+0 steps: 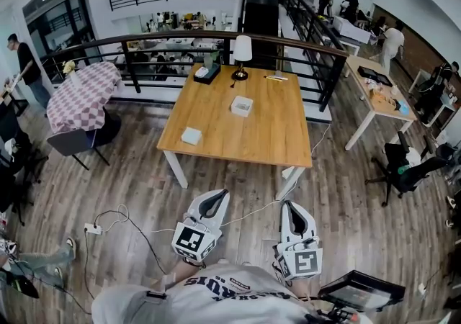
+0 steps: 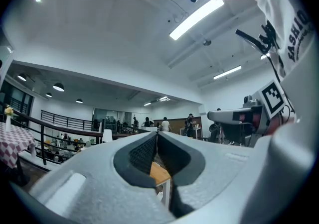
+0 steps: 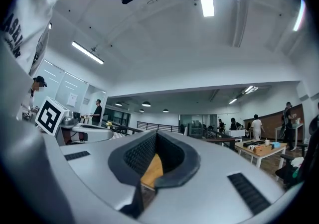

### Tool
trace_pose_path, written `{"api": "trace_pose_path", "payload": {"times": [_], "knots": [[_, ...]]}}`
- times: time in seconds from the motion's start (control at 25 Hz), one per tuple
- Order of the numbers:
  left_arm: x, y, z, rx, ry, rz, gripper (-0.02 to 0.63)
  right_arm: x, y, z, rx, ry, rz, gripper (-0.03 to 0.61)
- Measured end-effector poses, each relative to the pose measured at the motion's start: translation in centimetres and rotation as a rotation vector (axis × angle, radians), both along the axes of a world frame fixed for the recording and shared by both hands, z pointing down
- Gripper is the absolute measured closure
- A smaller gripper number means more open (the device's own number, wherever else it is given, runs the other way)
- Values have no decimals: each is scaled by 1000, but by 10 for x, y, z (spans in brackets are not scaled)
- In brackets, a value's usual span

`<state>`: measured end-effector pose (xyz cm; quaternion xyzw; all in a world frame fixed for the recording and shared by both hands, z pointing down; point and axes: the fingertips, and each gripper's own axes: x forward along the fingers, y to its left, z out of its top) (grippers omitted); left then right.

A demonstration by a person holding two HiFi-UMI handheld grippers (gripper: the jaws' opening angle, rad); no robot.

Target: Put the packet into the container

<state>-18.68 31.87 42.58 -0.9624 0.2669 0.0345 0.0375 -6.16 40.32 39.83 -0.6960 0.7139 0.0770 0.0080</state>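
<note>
A wooden table stands ahead of me on the plank floor. A small flat white packet lies near its front left corner. A white square container sits near the table's middle. My left gripper and right gripper are held close to my body, well short of the table, and both point toward it. In the left gripper view the left gripper has its dark pads together with nothing between them. The right gripper in its own view is shut and empty too.
A table lamp and a dark tissue box stand at the table's far edge, before a railing. A checked-cloth table with a chair is at left. Cables and a power strip lie on the floor. Another table stands at right.
</note>
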Motion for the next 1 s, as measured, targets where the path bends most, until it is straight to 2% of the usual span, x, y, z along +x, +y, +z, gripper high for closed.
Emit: {"api": "trace_pose_path", "payload": {"times": [0.32, 0.56, 0.8, 1.0], "knots": [[-12, -7, 12, -36, -4, 16, 603, -16, -4, 5, -20, -2, 13, 569], [-17, -7, 21, -19, -7, 59, 603, -29, -8, 17, -41, -9, 28, 569], [-33, -9, 42, -63, -35, 87, 604, -55, -11, 26, -79, -14, 20, 570], [-48, -11, 52, -84, -40, 66, 603, -59, -16, 27, -95, -26, 22, 570]]}}
